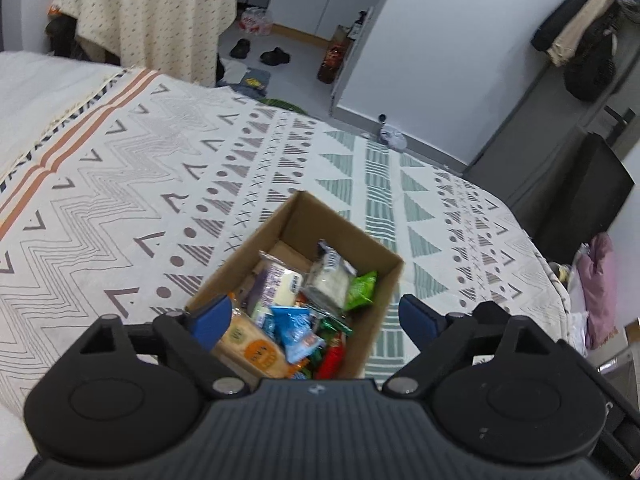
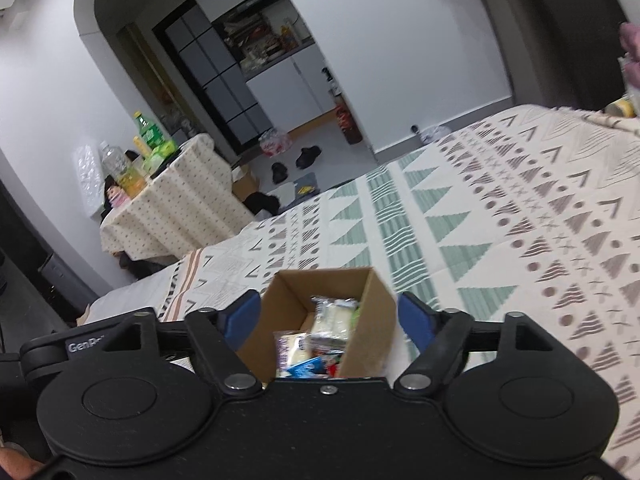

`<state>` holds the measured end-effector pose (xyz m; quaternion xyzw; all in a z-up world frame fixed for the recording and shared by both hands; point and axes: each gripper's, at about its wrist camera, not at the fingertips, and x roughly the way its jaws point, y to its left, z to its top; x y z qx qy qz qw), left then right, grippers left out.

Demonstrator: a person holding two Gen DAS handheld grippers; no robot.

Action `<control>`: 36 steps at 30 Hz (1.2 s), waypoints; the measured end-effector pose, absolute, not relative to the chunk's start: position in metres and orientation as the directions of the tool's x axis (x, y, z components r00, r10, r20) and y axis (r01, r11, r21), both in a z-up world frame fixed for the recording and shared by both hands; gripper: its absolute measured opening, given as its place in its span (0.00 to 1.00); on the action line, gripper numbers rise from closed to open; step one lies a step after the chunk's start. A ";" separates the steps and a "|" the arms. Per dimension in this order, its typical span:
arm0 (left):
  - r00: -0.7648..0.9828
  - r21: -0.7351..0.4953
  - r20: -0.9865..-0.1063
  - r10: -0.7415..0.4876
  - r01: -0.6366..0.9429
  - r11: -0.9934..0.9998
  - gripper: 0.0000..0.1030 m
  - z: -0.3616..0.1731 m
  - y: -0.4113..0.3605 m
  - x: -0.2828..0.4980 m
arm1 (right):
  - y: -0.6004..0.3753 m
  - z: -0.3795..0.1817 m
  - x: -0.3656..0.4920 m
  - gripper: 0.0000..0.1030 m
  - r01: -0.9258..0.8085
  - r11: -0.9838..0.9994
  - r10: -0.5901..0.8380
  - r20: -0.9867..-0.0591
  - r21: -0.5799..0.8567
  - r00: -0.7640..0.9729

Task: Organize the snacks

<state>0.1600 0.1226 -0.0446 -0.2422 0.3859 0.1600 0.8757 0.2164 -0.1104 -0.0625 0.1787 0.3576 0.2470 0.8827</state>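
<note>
An open cardboard box [image 1: 304, 216] sits on the patterned bedspread [image 1: 120, 184], filled with several snack packets: an orange cracker pack [image 1: 252, 346], a blue bag [image 1: 296, 330], a green pouch [image 1: 362, 290], white wrapped cakes [image 1: 328, 280]. My left gripper [image 1: 314, 318] hangs above the box's near side with its blue pads wide apart and nothing pressed between them. In the right wrist view the same box [image 2: 376, 312] lies just ahead, and my right gripper [image 2: 328, 318] stands open, its blue fingertips [image 2: 416, 320] straddling the box without touching it.
A small table with a cream cloth [image 2: 180, 208] carries bottles [image 2: 150, 132] beyond the bed's far edge. Shoes [image 2: 308, 156] and bags lie on the floor by a doorway. Clothes hang on a rack [image 1: 580, 36] at the right. The bedspread [image 2: 520, 208] stretches wide around the box.
</note>
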 end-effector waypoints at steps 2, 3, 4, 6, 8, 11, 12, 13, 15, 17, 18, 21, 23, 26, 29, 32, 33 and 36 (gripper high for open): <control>0.660 -0.299 -0.746 0.088 -0.450 0.841 0.91 -0.040 0.114 0.156 | -0.120 -0.060 0.212 0.79 -0.308 0.813 0.564 -0.540 0.494 0.625; 0.664 -0.297 -0.742 0.087 -0.442 0.846 0.93 -0.037 0.109 0.154 | -0.124 -0.058 0.209 0.82 -0.309 0.815 0.562 -0.539 0.490 0.628; 0.668 -0.294 -0.739 0.087 -0.436 0.851 0.94 -0.035 0.104 0.151 | -0.128 -0.057 0.206 0.83 -0.308 0.819 0.557 -0.538 0.485 0.633; 0.676 -0.291 -0.732 0.083 -0.421 0.859 0.99 -0.032 0.096 0.146 | -0.135 -0.053 0.201 0.89 -0.308 0.822 0.551 -0.531 0.479 0.644; 0.681 -0.288 -0.728 0.080 -0.411 0.865 1.00 -0.029 0.089 0.142 | -0.143 -0.049 0.196 0.90 -0.308 0.820 0.551 -0.522 0.482 0.651; 0.686 -0.282 -0.723 0.079 -0.398 0.873 1.00 -0.025 0.079 0.135 | -0.154 -0.044 0.190 0.95 -0.311 0.822 0.548 -0.512 0.478 0.662; 0.687 -0.277 -0.722 0.081 -0.395 0.876 1.00 -0.023 0.076 0.132 | -0.157 -0.042 0.187 0.96 -0.313 0.822 0.547 -0.507 0.475 0.667; 0.689 -0.273 -0.721 0.081 -0.389 0.880 1.00 -0.022 0.073 0.130 | -0.160 -0.041 0.185 0.96 -0.314 0.823 0.546 -0.504 0.474 0.670; 0.694 -0.272 -0.716 0.074 -0.375 0.886 1.00 -0.019 0.067 0.126 | -0.166 -0.039 0.180 1.00 -0.316 0.823 0.545 -0.499 0.473 0.673; 0.699 -0.268 -0.711 0.073 -0.366 0.891 1.00 -0.015 0.060 0.121 | -0.172 -0.036 0.176 1.00 -0.316 0.825 0.542 -0.497 0.469 0.678; 0.701 -0.265 -0.709 0.074 -0.362 0.894 1.00 -0.014 0.056 0.119 | -0.175 -0.035 0.174 1.00 -0.315 0.826 0.540 -0.497 0.467 0.680; 0.710 -0.261 -0.701 0.069 -0.345 0.902 1.00 -0.009 0.046 0.112 | -0.187 -0.033 0.167 1.00 -0.307 0.832 0.529 -0.494 0.462 0.689; 0.716 -0.255 -0.695 0.066 -0.332 0.908 1.00 -0.006 0.040 0.108 | -0.195 -0.032 0.162 1.00 -0.300 0.837 0.520 -0.493 0.459 0.697; 0.725 -0.245 -0.686 0.063 -0.311 0.918 1.00 -0.001 0.030 0.100 | -0.205 -0.030 0.155 1.00 -0.291 0.842 0.510 -0.493 0.454 0.705; 0.731 -0.241 -0.680 0.057 -0.296 0.924 1.00 0.002 0.023 0.093 | -0.214 -0.029 0.149 1.00 -0.289 0.845 0.506 -0.494 0.451 0.707; 0.735 -0.232 -0.676 0.055 -0.283 0.931 1.00 0.004 0.016 0.087 | -0.220 -0.028 0.141 1.00 -0.291 0.847 0.504 -0.497 0.445 0.707; 0.737 -0.230 -0.674 0.055 -0.280 0.932 1.00 0.005 0.014 0.084 | -0.222 -0.027 0.139 1.00 -0.291 0.849 0.502 -0.498 0.442 0.707; 0.742 -0.226 -0.668 0.050 -0.266 0.937 1.00 0.007 0.009 0.077 | -0.229 -0.026 0.131 1.00 -0.290 0.853 0.496 -0.501 0.434 0.709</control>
